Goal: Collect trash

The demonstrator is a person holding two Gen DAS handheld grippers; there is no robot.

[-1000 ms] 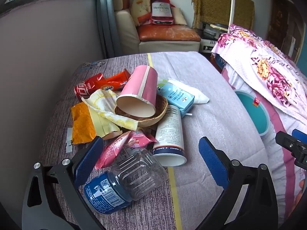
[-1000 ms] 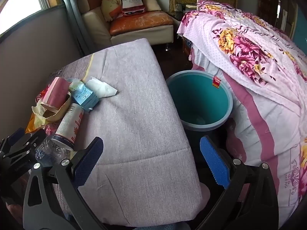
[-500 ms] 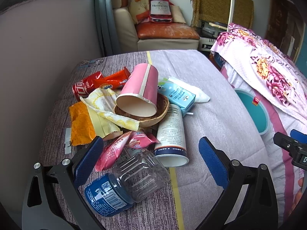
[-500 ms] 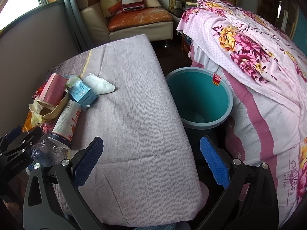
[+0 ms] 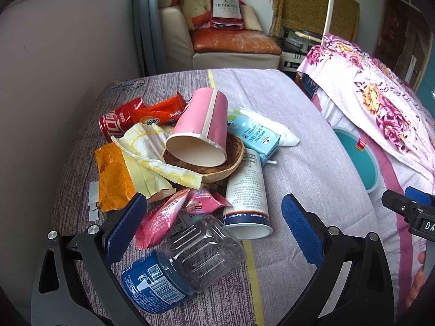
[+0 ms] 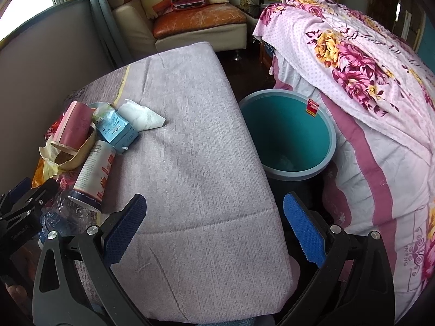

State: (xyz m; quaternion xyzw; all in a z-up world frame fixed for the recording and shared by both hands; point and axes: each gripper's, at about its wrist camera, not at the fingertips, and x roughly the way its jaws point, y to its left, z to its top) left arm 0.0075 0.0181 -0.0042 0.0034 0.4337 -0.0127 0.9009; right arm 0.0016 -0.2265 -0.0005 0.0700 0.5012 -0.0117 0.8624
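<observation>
Two grippers, left gripper (image 5: 214,225) and right gripper (image 6: 214,222), agape, empty | crushed clear bottle (image 5: 187,263), blue label | teal bin (image 6: 288,138)

1. A lived-in room of a home, part bedroom and part sitting room.
2. A bed (image 6: 353,87) under a pink floral quilt (image 5: 380,103) fills the right side.
3. A cream sofa (image 5: 233,54) with an orange seat cushion (image 6: 198,16) and pillows stands by a curtained window (image 6: 24,5).
4. A cloth-covered counter (image 6: 195,163) carries household litter, with a teal waste bin (image 6: 288,135) between it and the bed.
</observation>
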